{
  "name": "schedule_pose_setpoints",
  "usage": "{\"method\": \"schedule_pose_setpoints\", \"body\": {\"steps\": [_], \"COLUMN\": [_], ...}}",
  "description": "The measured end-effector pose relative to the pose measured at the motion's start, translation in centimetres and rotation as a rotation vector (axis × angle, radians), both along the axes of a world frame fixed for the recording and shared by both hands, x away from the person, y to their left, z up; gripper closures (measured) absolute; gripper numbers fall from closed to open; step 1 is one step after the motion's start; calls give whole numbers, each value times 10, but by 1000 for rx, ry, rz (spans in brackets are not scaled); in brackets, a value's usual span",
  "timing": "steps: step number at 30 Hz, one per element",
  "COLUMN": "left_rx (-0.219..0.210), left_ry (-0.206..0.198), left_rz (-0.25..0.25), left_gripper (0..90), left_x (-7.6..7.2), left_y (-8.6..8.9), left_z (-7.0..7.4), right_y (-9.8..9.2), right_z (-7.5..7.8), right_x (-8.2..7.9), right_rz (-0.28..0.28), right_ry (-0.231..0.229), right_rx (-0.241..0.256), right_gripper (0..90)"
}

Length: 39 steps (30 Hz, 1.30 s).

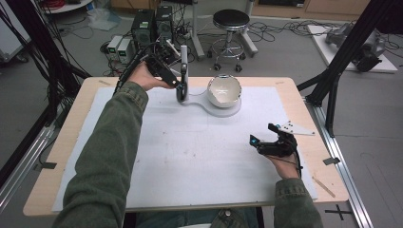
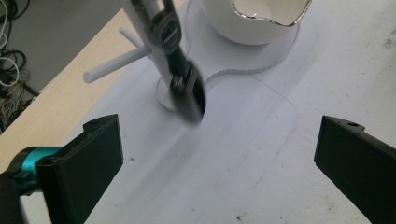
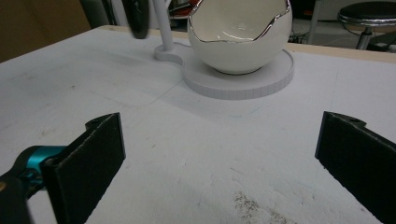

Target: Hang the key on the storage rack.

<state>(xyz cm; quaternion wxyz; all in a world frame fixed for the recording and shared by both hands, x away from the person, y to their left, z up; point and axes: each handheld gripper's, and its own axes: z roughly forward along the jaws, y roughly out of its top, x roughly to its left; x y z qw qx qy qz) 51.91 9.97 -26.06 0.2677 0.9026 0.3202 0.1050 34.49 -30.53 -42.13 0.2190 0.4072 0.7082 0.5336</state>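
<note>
- Black watch hangs on the white stand, far centre of the table, left of the egg-shaped bowl
- left gripper is just beside it, jaws wide apart, holding nothing
- right gripper (near right) gapes empty

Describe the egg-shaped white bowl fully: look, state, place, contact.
The bowl is glossy white, like ceramic, shaped as a cracked eggshell with a jagged silver-edged rim. It sits upright, looks empty, and rests on the round disc of a white stand at the far side of the table. Neither gripper touches it.
</note>
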Motion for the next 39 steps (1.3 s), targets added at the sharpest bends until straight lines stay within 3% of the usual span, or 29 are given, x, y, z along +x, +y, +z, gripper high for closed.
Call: {"method": "schedule_pose_setpoints", "body": {"steps": [7, 13, 26, 33, 36, 39], "left_rx": [1, -25, -88, -93, -95, -108], "left_ry": [-18, -29, -28, -30, -58, -50], "left_rz": [-48, -38, -33, -25, -11, -5], "left_gripper": [16, 17, 17, 17, 17, 17], "left_x": [-15, -28, -56, -71, -80, -87], "left_y": [-10, -6, 22, 36, 44, 52], "left_z": [5, 0, -22, -35, -41, -50], "right_y": [-2, -1, -1, 0, 0, -1], "right_z": [0, 0, 0, 0, 0, 0], "right_x": [-1, -1, -4, -4, -5, -5], "right_rz": [-2, 2, -2, 1, -2, -2], "right_ry": [-3, -1, -2, 5, 8, 7], "right_rx": [3, -2, -9, -10, -9, -10], "right_gripper": [5, 5, 5, 5, 5, 5]}}
